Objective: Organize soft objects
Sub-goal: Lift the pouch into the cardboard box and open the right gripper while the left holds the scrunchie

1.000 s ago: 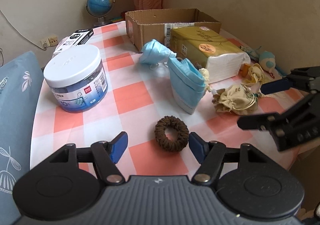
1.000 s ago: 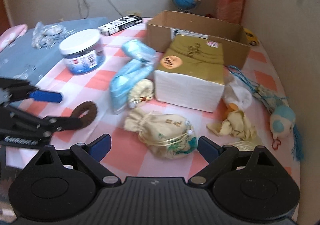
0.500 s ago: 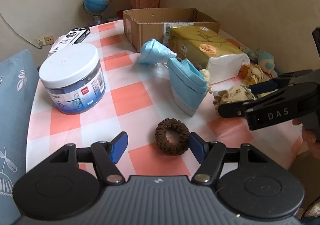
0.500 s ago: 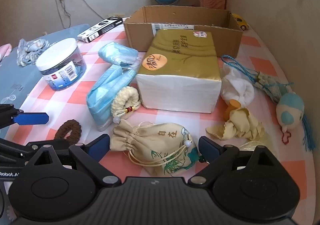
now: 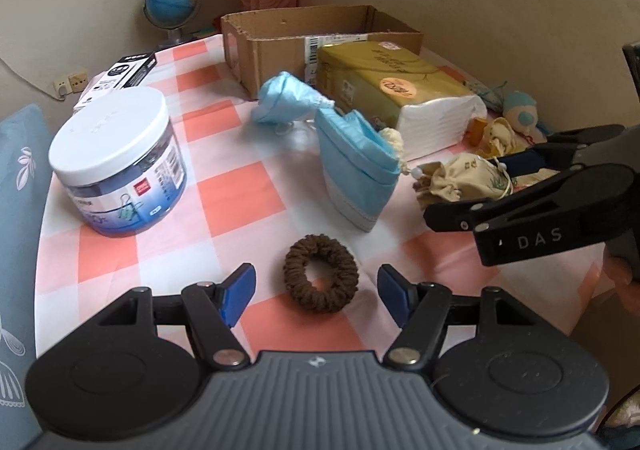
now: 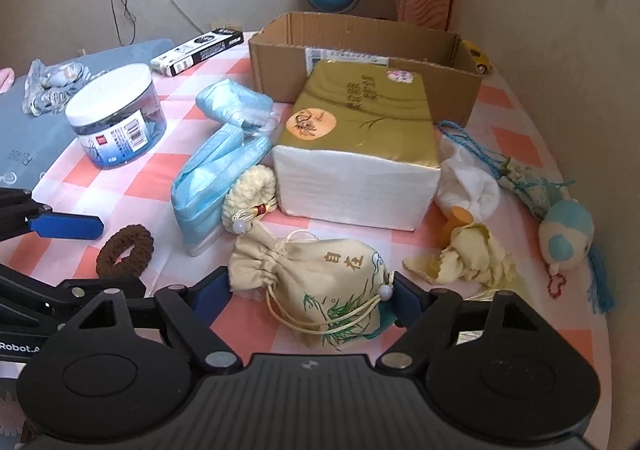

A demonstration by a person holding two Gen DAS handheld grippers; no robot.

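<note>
A beige drawstring pouch (image 6: 320, 282) with green bamboo print lies on the checked tablecloth. My right gripper (image 6: 310, 294) straddles it and its jaws are closing; the pads stand at the pouch's two sides without squeezing it. The left wrist view shows the same right gripper (image 5: 466, 190) reaching in from the right around the pouch (image 5: 460, 178). A brown hair scrunchie (image 5: 344, 274) lies flat between the fingers of my open left gripper (image 5: 316, 290), which does not touch it. The scrunchie (image 6: 136, 242) and left gripper (image 6: 122, 256) also show at the right wrist view's left edge.
Behind stand a gold tissue pack (image 6: 360, 122), an open cardboard box (image 6: 360, 38), two blue mask packs (image 6: 216, 178), a cream knitted ring (image 6: 252, 190) and a white-lidded jar (image 5: 116, 154). A yellow cloth (image 6: 468, 254) and plush bird (image 6: 564, 234) lie right. The table edge is near.
My right gripper came forward over the pouch and its jaws narrowed around it. The left gripper and the scrunchie stayed about where they were.
</note>
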